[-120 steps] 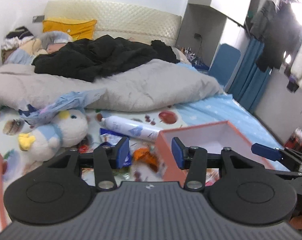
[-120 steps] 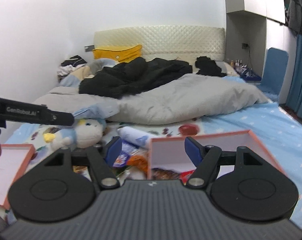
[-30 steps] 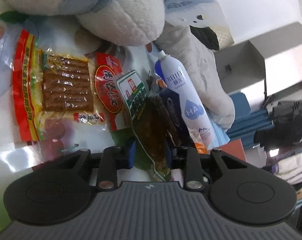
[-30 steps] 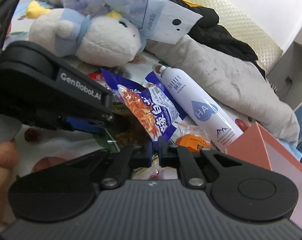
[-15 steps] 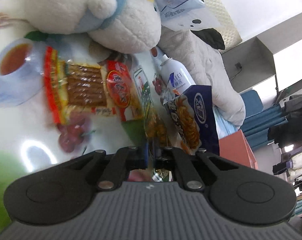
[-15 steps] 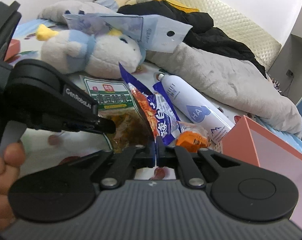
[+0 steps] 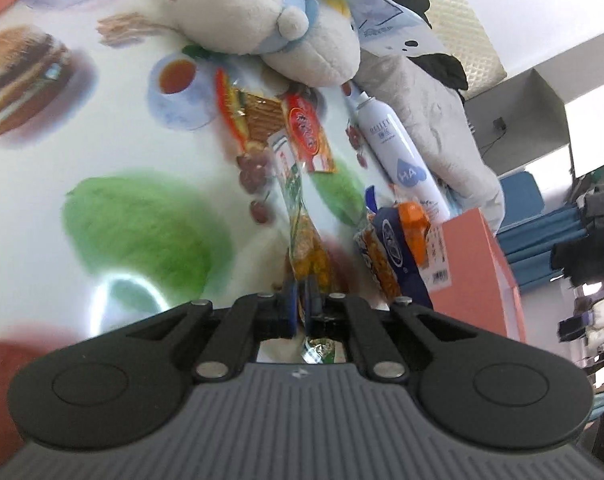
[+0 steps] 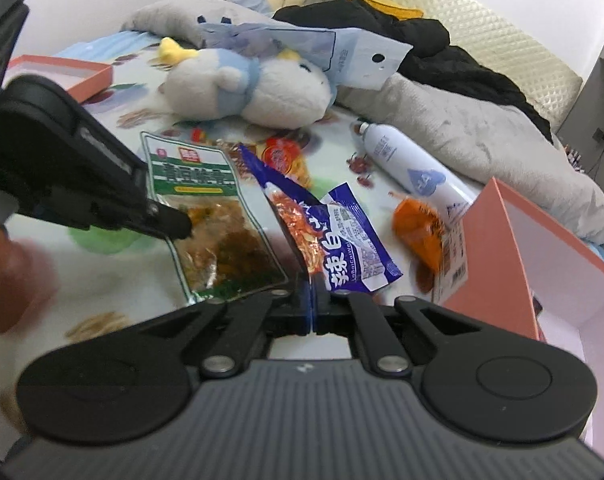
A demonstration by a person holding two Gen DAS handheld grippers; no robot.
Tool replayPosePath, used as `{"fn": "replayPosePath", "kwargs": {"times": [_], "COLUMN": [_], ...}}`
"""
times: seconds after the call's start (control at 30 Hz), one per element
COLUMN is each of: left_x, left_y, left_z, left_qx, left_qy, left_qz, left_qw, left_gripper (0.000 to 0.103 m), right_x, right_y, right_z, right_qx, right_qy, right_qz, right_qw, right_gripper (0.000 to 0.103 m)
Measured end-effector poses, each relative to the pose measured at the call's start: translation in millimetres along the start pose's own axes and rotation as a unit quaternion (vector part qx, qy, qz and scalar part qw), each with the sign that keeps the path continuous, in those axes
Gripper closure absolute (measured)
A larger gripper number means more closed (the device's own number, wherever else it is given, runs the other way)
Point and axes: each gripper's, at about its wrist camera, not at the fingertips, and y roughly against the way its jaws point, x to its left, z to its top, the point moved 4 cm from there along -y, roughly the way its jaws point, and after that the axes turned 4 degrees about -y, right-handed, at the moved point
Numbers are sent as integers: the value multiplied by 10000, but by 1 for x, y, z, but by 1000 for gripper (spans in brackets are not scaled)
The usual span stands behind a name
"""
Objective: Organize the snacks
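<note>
Both grippers carry a snack pack. The left gripper point(image 7: 299, 300) is pinched on the bottom edge of the green pack point(image 7: 302, 236); its jaws have just been closing, and the film now sits between the pads. The right gripper point(image 8: 312, 304) is pressed together on the lower corner of the blue pack point(image 8: 334, 236).

**Key relation.** The pink box point(image 8: 542, 248) lies to the right of both grippers, its open top facing up and its near wall toward the camera. The right gripper is the nearer one; the box wall stands just beside its pack. The left gripper, seen at the left edge of the right wrist view point(image 8: 169, 222), is farther off, with the blue pack between it and the box.

**Long axes.** Each pack runs away from its gripper, roughly along the fingers, so each would likely enter the box leading with its free end.

**Obstacles.** An orange pack point(image 8: 420, 228) lies just beside the box wall, between the blue pack and the box. A white can point(image 8: 406, 164) lies beyond it, near the box's far corner. A red pack point(image 7: 308, 136) and a plush toy point(image 8: 249, 92) lie farther back, clear of the likely path.

**Open room.** The printed sheet point(image 7: 121, 160) to the left is bare. A second pink tray point(image 8: 73, 74) sits well apart at far left.
</note>
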Motion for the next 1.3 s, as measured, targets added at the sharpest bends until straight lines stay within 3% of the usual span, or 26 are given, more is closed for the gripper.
{"fn": "replayPosePath", "kwargs": {"times": [0.37, 0.53, 0.7, 0.87, 0.93, 1.0, 1.07, 1.13, 1.23, 1.3], "left_x": [8, 21, 37, 37, 38, 38, 37, 35, 29, 24], "left_y": [63, 90, 101, 103, 103, 103, 107, 112, 120, 123], "left_z": [-39, -59, -75, -77, -77, -76, -75, -73, -70, -68], "left_qx": [-76, -33, 34, 125, 179, 264, 224, 195, 176, 154], "left_qy": [-102, 108, 368, 264, 202, 154, 82, -97, -496, -804], "left_qz": [394, 416, 446, 551, 668, 855, 937, 1043, 1217, 1319], "left_qw": [9991, 9991, 9983, 9981, 9974, 9959, 9953, 9943, 9912, 9879], "left_gripper": [99, 99, 98, 95, 87, 58, 44, 38, 33, 29], "right_x": [14, 23, 21, 13, 9, 5, 2, 0, -3, -6], "right_y": [52, 73, 78, 78, 76, 74, 76, 79, 83, 85], "right_z": [-21, -42, -67, -75, -75, -76, -78, -78, -79, -78], "right_qx": [92, 306, 658, 817, 904, 978, 1027, 1068, 1104, 1111], "right_qy": [-57, -31, -362, -798, -989, -1141, -1292, -1418, -1563, -1701], "right_qz": [253, 438, 529, 539, 582, 619, 631, 659, 661, 688], "right_qw": [9996, 9986, 9958, 9920, 9893, 9867, 9843, 9819, 9793, 9767], "right_gripper": [100, 100, 99, 96, 96, 93, 84, 68, 58, 57]}}
